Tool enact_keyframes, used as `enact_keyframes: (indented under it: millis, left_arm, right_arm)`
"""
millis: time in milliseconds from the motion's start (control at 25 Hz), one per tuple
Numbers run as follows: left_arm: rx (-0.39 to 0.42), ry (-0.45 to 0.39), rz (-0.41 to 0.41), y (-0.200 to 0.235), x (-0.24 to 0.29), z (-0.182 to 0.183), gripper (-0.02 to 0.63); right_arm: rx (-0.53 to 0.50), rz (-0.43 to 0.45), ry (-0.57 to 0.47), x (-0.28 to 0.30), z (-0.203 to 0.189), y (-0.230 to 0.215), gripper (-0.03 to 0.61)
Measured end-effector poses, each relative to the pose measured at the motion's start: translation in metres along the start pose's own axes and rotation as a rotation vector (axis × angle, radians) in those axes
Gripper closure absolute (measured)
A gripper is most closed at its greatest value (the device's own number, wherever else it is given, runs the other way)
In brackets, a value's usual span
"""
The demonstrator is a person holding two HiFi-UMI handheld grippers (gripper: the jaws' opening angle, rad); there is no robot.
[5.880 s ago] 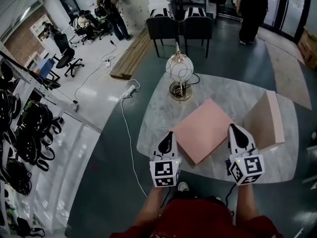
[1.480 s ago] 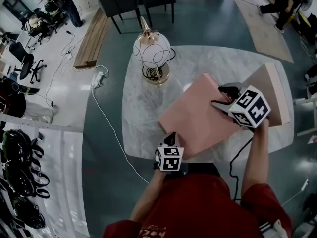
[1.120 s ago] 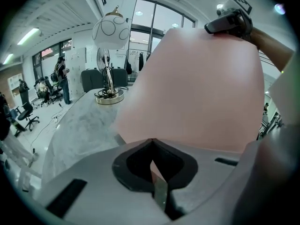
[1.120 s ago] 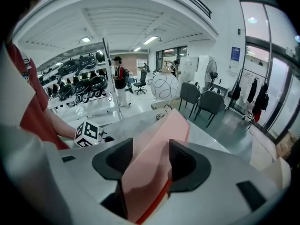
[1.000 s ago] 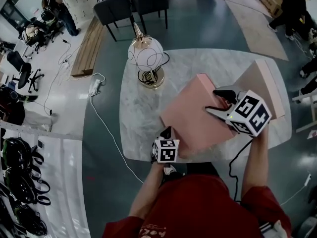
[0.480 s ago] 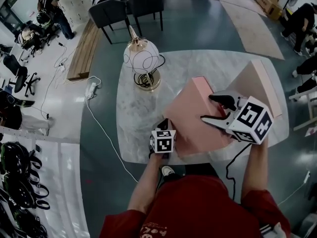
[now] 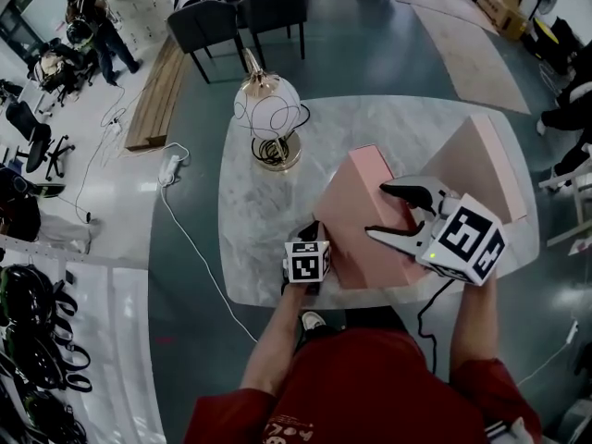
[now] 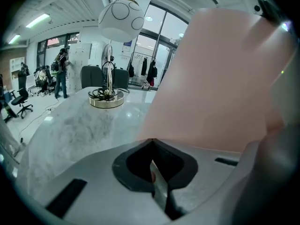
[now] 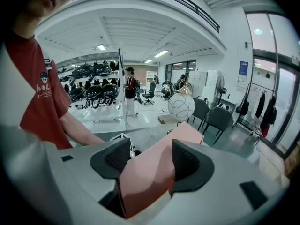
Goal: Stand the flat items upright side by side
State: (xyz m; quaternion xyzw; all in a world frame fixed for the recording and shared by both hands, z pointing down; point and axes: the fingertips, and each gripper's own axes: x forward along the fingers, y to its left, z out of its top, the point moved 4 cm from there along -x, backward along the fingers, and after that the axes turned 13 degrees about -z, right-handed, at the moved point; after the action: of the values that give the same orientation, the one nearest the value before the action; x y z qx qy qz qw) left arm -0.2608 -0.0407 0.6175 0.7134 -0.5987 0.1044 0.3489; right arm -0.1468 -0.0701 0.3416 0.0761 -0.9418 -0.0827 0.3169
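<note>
A flat pink box [image 7: 356, 215] is tipped up on the marble table [image 7: 264, 239], its left edge down and its right edge raised. My right gripper [image 7: 377, 211] straddles that raised edge. Its jaws have just been opening wider, and both pads still press on the pink box [image 9: 154, 172] between them. My left gripper [image 7: 312, 231] is shut, with its tip against the box's lower near corner. In the left gripper view the box [image 8: 220, 78] rises steeply right behind the closed tips [image 8: 150, 140]. A second pink box [image 7: 481, 169] stands upright at the table's right.
A globe lamp [image 7: 270, 109] on a brass base stands at the table's back left, also in the left gripper view [image 8: 116, 20]. Dark chairs [image 7: 240, 12] stand beyond the table. A white cable [image 7: 190, 239] runs along the floor to the left.
The pink box has been tipped from nearly flat to steeply tilted as the right gripper rose with its edge. The left gripper has moved in to the box's lower corner.
</note>
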Motion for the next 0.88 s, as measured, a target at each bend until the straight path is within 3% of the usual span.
enact_keyframes:
  millis: [440, 880]
  left_arm:
    - [0.059, -0.126, -0.029, -0.026, -0.03, 0.011, 0.611]
    - [0.122, -0.26, -0.009, -0.04, -0.085, 0.035, 0.611]
  right_arm:
    - [0.111, -0.109, -0.167, -0.005, 0.011, 0.006, 0.31]
    - [0.266, -0.129, -0.314, -0.017, 0.012, 0.034, 0.276]
